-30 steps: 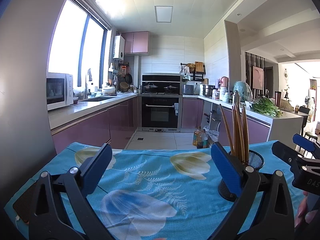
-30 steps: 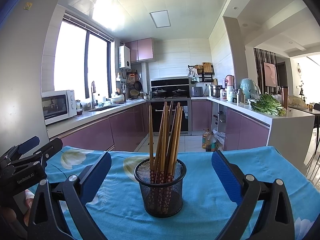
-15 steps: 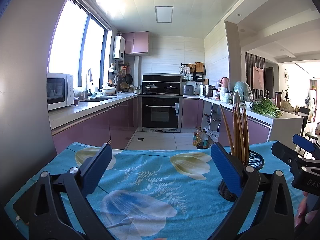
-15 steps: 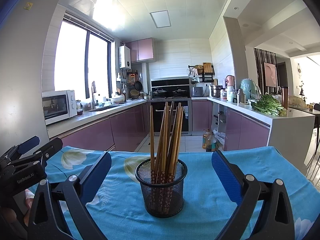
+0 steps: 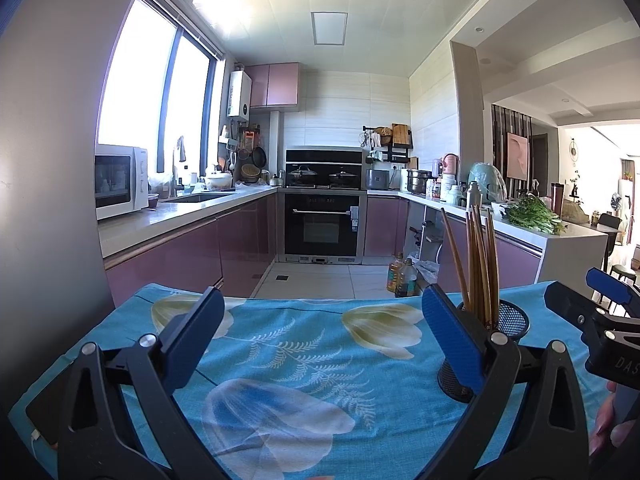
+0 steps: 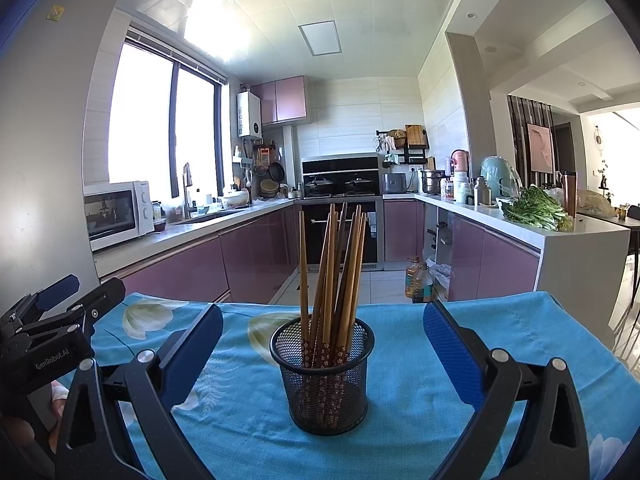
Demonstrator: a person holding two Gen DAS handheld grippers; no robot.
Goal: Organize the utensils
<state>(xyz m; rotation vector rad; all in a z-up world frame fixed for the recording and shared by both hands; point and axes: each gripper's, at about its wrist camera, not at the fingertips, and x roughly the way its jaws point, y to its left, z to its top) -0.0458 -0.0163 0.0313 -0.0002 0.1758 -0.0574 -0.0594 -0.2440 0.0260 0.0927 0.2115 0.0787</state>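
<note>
A black mesh holder (image 6: 322, 376) stands upright on the blue floral tablecloth (image 6: 460, 412) with several brown chopsticks (image 6: 334, 276) standing in it. My right gripper (image 6: 322, 344) is open and empty, its blue pads on either side of the holder and a little nearer than it. In the left wrist view the holder (image 5: 508, 320) and chopsticks (image 5: 480, 268) show behind the right pad. My left gripper (image 5: 318, 332) is open and empty over the cloth, left of the holder. Each gripper shows at the edge of the other's view.
The table's far edge (image 5: 288, 302) drops to the kitchen floor. Purple cabinets and a counter with a microwave (image 5: 120, 180) run along the left, an oven (image 5: 322, 220) at the back, a counter with greens (image 6: 532, 210) on the right. Oil bottles (image 6: 418, 280) stand on the floor.
</note>
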